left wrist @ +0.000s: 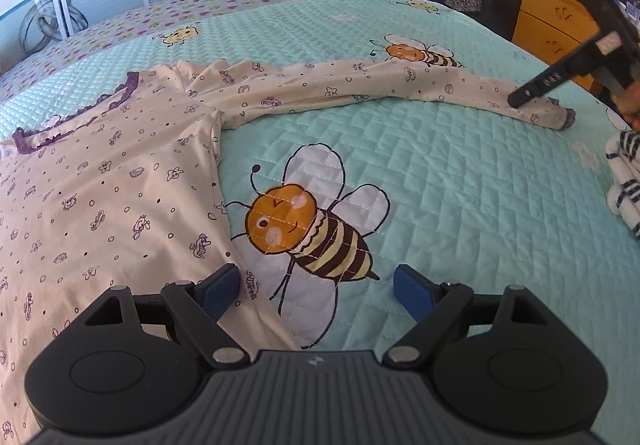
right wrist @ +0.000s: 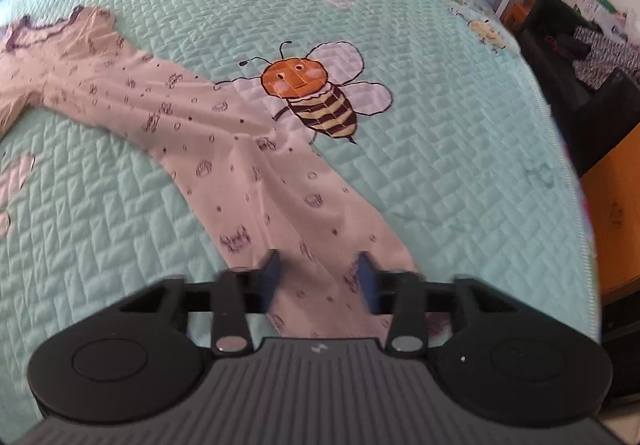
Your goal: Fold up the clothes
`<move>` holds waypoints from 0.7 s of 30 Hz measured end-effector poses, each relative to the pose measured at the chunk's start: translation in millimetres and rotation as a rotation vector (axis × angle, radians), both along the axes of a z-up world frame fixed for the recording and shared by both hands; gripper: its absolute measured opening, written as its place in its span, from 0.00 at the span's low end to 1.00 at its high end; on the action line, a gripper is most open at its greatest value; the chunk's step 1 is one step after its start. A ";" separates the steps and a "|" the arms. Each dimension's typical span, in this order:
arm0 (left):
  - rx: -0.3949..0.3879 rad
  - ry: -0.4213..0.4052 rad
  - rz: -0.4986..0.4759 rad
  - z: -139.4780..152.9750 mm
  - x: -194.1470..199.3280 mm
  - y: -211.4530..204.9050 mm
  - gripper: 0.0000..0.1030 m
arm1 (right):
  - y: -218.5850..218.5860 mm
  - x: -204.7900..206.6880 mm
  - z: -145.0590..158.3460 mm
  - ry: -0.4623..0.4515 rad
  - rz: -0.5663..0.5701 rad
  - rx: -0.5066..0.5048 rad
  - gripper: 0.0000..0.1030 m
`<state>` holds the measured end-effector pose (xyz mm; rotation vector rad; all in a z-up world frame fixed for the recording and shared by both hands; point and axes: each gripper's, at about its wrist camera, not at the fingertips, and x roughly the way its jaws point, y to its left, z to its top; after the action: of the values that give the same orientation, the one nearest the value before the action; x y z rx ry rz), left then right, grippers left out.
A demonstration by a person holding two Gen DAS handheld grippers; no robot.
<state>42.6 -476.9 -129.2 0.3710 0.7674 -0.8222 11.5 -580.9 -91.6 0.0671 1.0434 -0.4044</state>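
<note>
Fingers of the left gripper (left wrist: 316,291) are spread at the shirt (left wrist: 100,181) side seam. Right gripper (right wrist: 318,277) fingers are parted astride the sleeve (right wrist: 248,165), stretched toward 2 o'clock on the bed (left wrist: 440,173). Sleeve fold judged in hand; closure on cuff required.

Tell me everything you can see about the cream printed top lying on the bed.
The cream top is thin, soft-looking fabric with small purple doodle prints and purple lace trim at the neckline. It lies flat on the bee-print quilt, one long sleeve stretched out sideways. The open right gripper straddles the sleeve near its cuff.
</note>
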 end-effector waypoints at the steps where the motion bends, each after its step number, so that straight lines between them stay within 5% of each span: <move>1: 0.001 0.000 0.000 -0.3 0.8 -0.3 0.86 | -1.1 3.6 -2.1 -0.003 -0.002 0.012 0.01; 9: 0.004 -0.010 -0.005 -1.7 1.7 -1.1 0.87 | -7.4 11.0 18.0 -0.083 -0.024 -0.048 0.01; 20: 0.003 -0.006 -0.026 -2.8 1.4 0.4 0.89 | -35.2 50.8 -2.9 -0.006 -0.060 -0.147 0.03; 21: 0.003 -0.006 -0.026 -3.3 1.5 0.3 0.89 | -37.7 51.9 -5.7 0.001 -0.069 -0.143 0.10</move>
<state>44.0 -476.7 -132.5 0.3861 0.7596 -0.8440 63.4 -618.6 -97.3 -0.0254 1.0123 -0.5404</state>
